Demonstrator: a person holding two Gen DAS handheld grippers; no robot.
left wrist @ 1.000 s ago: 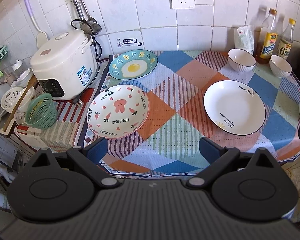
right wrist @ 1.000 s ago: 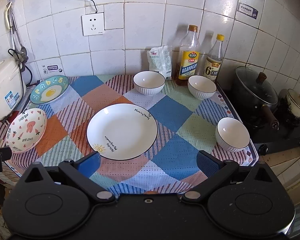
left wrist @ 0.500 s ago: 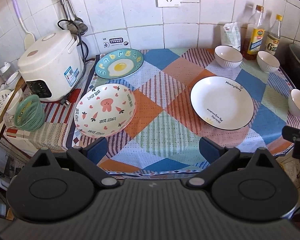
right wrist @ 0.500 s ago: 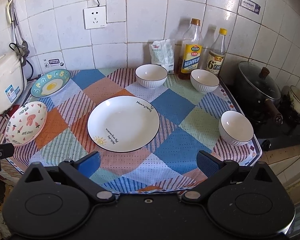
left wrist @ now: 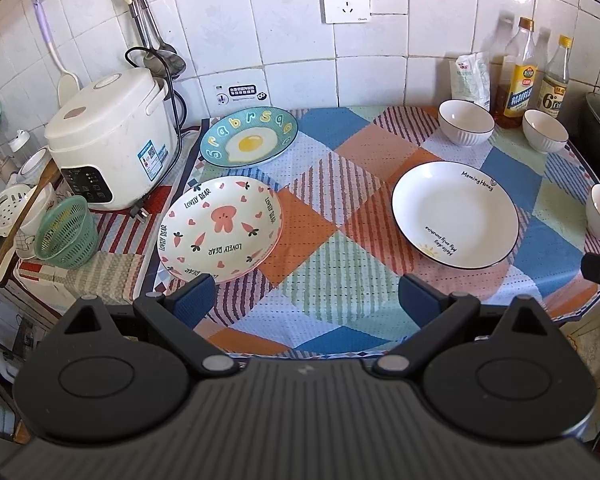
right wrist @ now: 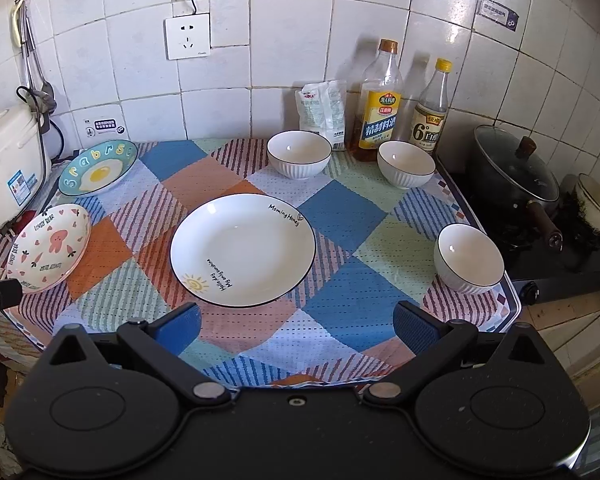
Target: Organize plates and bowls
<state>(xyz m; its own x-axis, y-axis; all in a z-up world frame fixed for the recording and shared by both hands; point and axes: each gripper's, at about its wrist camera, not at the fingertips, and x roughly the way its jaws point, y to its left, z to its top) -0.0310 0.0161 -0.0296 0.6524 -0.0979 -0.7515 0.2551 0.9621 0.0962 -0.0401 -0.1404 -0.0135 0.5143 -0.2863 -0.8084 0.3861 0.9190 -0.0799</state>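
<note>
Your left gripper [left wrist: 306,300] has its jaws spread wide, with nothing between its blue pads [left wrist: 192,298]. Your right gripper [right wrist: 296,326] is spread just as wide and holds nothing. Each tong's tip shows at the edge of the other's view, so they sit side by side.

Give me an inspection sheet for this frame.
Surface: patchwork cloth on the counter.
Job's things: white plate, bunny plate, egg plate, three white bowls, all separate, unstacked.
Clutter: two bottles, packet, green basket.
Grippers: left gripper and right gripper open, empty.
Cables: cord plugged into wall socket.
Surroundings: rice cooker, lidded pot on stove.
</note>
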